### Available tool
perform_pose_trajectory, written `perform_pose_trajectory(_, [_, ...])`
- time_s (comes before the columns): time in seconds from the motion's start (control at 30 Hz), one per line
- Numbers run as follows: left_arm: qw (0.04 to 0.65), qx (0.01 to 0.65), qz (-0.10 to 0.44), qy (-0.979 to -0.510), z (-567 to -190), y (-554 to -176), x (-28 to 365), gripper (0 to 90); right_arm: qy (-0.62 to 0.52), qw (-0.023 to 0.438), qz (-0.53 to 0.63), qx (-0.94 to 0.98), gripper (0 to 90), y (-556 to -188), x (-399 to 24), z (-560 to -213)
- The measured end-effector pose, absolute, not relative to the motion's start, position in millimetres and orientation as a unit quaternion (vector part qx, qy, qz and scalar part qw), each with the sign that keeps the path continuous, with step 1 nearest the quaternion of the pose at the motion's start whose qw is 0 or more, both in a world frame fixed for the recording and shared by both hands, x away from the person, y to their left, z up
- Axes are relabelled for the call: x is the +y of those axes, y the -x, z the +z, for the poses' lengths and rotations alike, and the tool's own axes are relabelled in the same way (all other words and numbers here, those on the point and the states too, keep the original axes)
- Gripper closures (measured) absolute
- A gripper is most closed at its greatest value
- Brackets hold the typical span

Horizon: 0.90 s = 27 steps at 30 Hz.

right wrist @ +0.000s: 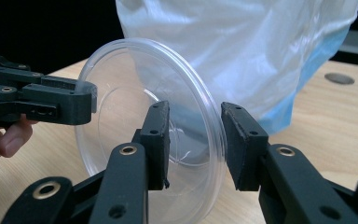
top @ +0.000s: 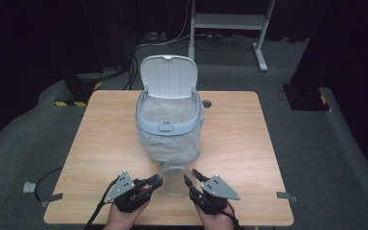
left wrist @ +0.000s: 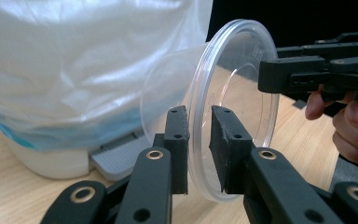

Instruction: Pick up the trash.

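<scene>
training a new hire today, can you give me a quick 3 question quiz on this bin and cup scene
1. True or false: the bin's lid is shut.
2. What straddles the clear cup's rim: A) left claw alone, B) right claw alone, C) both?
3. What lines the bin?

Key: 1 false, it stands open. 2 C. 3 A clear plastic bag, draped over its outside.

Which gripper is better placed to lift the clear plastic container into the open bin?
Left, probably. The left gripper has its jaws close on both sides of the clear plastic container's rim. The right gripper straddles the rim with a wider gap, so it looks less secure.
</scene>
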State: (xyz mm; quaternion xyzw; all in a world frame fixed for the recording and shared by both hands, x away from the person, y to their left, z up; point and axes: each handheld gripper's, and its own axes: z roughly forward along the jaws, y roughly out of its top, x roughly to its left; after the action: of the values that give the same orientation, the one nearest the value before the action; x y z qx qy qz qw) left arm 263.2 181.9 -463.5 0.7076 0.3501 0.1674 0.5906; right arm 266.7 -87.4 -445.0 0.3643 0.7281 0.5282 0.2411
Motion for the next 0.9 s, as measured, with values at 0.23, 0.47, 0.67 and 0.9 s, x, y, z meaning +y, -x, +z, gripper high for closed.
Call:
perform_pose_trajectory(0.23, [0.614, 0.34, 0.186, -0.688, -440.9, -257.5, 184.1, 76.2, -0.344, 0.264, 0.549, 0.715, 63.4, -262.3, -85.5, -420.3])
perform_pose_trajectory(0.47, [0.629, 0.324, 0.201, -0.677, -417.2, -251.0, 183.4, 75.8, -0.334, 0.275, 0.572, 0.696, 63.4, -257.2, -86.9, -394.7])
perform_pose_trajectory(0.67, [0.646, 0.309, 0.217, -0.663, -391.9, -244.1, 186.6, 75.6, -0.316, 0.291, 0.593, 0.681, 63.9, -249.2, -86.0, -367.2])
perform_pose_trajectory(0.9, [0.66, 0.289, 0.241, -0.65, -358.9, -243.6, 189.1, 75.6, -0.303, 0.304, 0.613, 0.663, 64.1, -247.5, -84.3, -338.6])
